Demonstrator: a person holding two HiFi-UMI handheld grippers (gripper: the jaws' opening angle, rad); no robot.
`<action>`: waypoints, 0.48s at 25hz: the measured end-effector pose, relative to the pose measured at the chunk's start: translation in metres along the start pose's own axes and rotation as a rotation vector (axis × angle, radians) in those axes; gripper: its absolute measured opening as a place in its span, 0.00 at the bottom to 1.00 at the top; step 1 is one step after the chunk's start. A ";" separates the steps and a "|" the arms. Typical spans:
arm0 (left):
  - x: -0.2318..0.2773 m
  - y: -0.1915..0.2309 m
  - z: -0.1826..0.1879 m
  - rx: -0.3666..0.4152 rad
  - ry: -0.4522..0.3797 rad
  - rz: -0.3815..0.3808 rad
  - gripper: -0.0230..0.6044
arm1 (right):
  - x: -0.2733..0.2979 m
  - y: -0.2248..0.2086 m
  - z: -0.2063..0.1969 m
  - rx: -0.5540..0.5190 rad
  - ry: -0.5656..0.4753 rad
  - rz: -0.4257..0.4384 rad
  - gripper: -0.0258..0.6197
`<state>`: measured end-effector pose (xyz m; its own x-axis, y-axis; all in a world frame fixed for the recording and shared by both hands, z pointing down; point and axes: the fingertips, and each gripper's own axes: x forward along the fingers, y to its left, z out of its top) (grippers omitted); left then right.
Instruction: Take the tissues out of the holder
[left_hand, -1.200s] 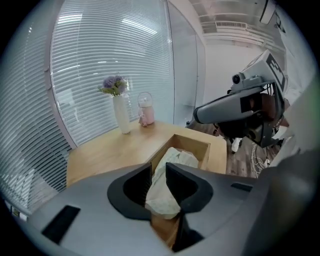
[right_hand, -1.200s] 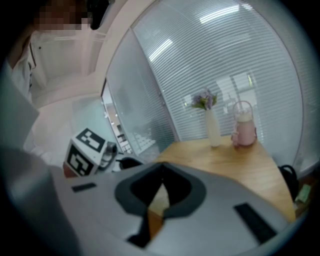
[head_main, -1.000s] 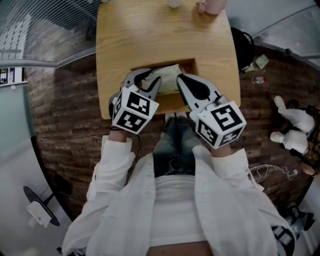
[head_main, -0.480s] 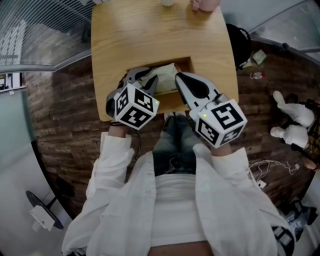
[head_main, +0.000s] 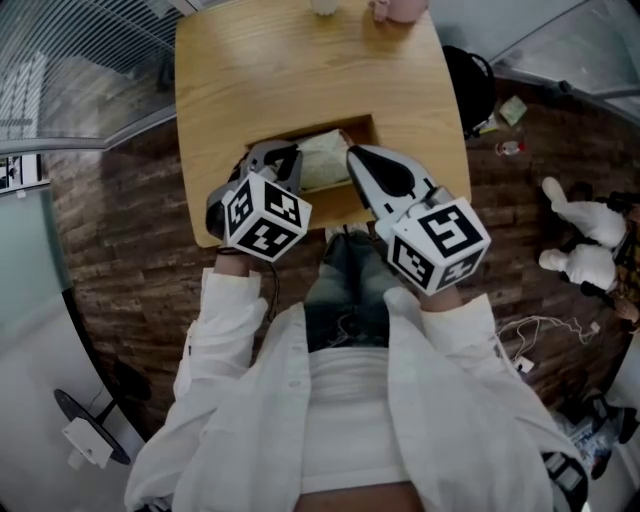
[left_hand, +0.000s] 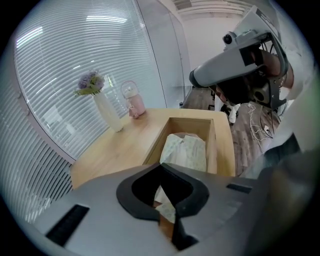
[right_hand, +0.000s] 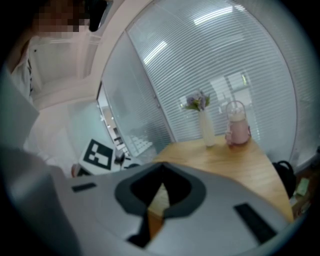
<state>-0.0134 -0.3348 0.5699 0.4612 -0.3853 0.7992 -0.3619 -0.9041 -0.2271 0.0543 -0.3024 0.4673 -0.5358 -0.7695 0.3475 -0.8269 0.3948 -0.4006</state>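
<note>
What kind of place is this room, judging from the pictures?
Probably an office or meeting room, though I cannot be sure: a glass wall with slatted blinds, a wooden table and a vase of flowers on it.

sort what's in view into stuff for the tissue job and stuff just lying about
For the job:
tissues
holder sunk in the table
left gripper
right gripper

Lying about:
vase of flowers
pink bottle
white soft toy on the floor
</note>
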 end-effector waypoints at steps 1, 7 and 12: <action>-0.001 0.000 0.000 -0.001 0.002 0.000 0.05 | 0.000 0.000 0.000 -0.002 0.001 0.000 0.06; -0.007 -0.001 0.004 -0.030 -0.013 0.001 0.05 | -0.002 0.001 0.003 -0.024 0.001 -0.001 0.06; -0.019 0.000 0.011 -0.042 -0.041 0.011 0.05 | -0.004 0.004 0.008 -0.030 -0.005 0.007 0.06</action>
<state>-0.0134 -0.3292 0.5491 0.4897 -0.4029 0.7732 -0.4000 -0.8918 -0.2114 0.0546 -0.3015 0.4569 -0.5408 -0.7691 0.3407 -0.8280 0.4152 -0.3770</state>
